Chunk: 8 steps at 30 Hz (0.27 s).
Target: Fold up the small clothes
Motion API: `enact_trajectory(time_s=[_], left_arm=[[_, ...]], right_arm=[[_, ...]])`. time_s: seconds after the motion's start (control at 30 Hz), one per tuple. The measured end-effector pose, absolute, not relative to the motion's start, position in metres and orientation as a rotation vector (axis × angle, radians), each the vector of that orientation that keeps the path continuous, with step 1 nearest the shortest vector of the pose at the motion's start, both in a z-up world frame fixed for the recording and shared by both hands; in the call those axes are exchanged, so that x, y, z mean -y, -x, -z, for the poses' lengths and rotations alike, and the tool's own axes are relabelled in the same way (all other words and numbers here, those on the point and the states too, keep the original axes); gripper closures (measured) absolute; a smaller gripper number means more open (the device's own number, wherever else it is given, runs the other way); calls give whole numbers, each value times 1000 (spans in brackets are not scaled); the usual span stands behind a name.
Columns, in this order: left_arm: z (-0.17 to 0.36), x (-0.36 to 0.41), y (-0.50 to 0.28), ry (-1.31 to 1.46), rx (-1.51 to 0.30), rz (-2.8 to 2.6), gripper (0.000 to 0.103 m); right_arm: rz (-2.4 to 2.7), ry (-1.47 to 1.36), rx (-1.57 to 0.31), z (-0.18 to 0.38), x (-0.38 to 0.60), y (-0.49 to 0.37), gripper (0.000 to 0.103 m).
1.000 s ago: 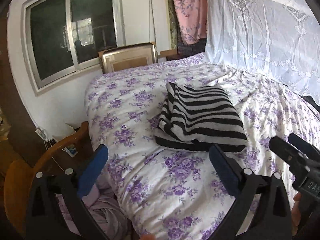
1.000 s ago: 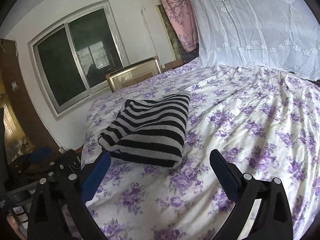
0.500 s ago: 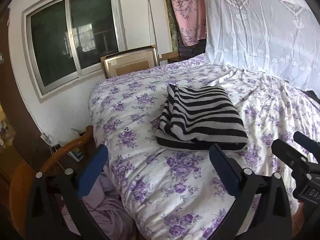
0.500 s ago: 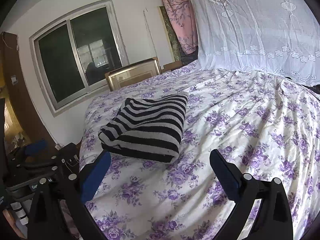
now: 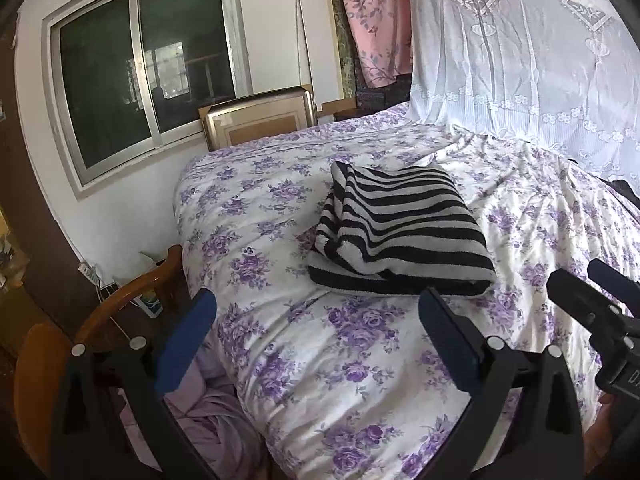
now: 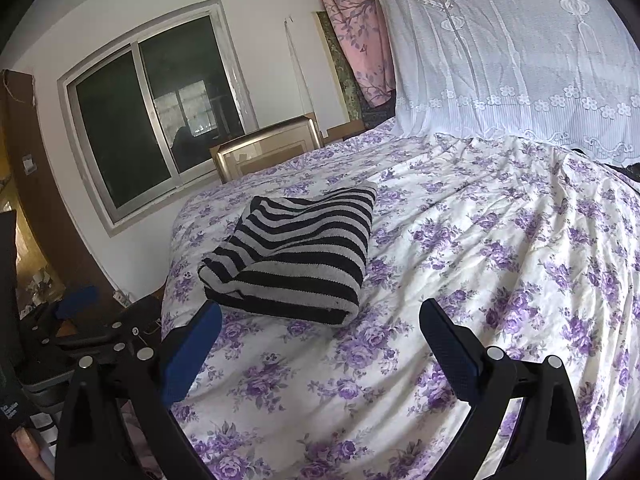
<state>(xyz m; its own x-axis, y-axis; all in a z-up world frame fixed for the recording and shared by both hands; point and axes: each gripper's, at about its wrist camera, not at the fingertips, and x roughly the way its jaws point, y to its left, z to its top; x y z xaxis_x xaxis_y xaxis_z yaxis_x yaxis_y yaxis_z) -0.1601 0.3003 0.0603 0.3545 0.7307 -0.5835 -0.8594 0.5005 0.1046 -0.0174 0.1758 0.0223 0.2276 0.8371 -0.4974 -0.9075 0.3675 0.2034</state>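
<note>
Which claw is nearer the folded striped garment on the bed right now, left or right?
Left, narrowly. The left claw hangs open with one tip just short of the striped garment and touches nothing. The right claw is open too, further back, with bare floral bedspread between.

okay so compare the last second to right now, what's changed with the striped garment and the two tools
Little has changed. Both views drift slightly, with the left tool and right tool shifting a touch; nothing was taken hold of or let go. The folded striped garment lies on the floral bedspread as before, same shape and spot. Both tools remain open and empty, short of the garment.
</note>
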Motion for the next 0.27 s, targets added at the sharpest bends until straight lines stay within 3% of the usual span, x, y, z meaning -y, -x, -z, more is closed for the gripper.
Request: enact_trajectory(time_s=[0.27], left_arm=[[-61, -297, 158, 236, -627, -1015, 4]], right_arm=[[-1206, 141, -587, -23, -176, 17, 3]])
